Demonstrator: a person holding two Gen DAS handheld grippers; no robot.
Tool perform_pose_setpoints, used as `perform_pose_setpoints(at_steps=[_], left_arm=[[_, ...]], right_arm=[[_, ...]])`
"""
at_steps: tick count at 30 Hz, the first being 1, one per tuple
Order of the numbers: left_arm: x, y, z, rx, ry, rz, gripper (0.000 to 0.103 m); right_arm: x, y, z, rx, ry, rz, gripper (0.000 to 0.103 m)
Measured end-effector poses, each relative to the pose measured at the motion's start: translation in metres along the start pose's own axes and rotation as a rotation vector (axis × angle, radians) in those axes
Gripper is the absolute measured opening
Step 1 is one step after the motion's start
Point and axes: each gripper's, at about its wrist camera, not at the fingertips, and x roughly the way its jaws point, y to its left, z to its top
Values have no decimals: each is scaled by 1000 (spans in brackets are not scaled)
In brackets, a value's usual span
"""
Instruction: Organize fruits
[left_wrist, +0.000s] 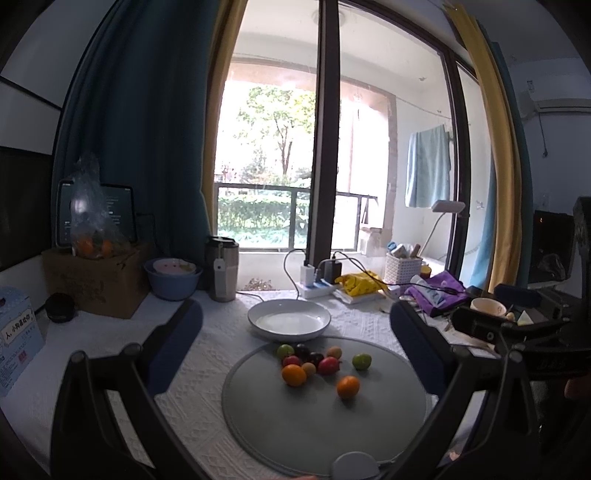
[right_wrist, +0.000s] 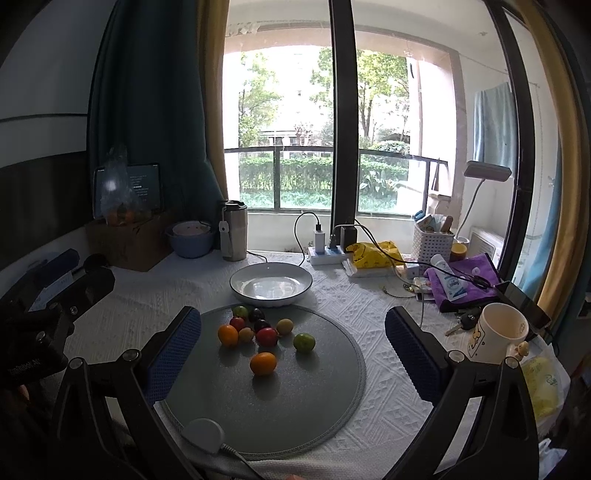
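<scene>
Lying loose on the round grey mat (right_wrist: 295, 398): small fruits (right_wrist: 266, 335). Behind, touching it, a white bowl (right_wrist: 271, 285), bare inside. Left gripper (left_wrist: 295, 345) and right gripper (right_wrist: 293, 345) both spread wide, holding nothing.

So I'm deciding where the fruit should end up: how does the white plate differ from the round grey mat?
The white plate is a raised dish with a dark rim line; the grey mat lies flat on the tablecloth. The plate holds nothing, while all the fruits sit on the mat. The plate is smaller and farther back, toward the window. Both are round.
</scene>
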Motion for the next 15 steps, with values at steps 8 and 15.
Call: perform_pose_setpoints(at_steps=[8, 15], left_arm=[[-1, -1, 0, -2, -2, 1, 102], [0, 0, -1, -8, 3, -2, 102]], right_arm=[[1, 0, -1, -5, -2, -2, 102], [1, 2, 0, -13, 2, 2, 102]])
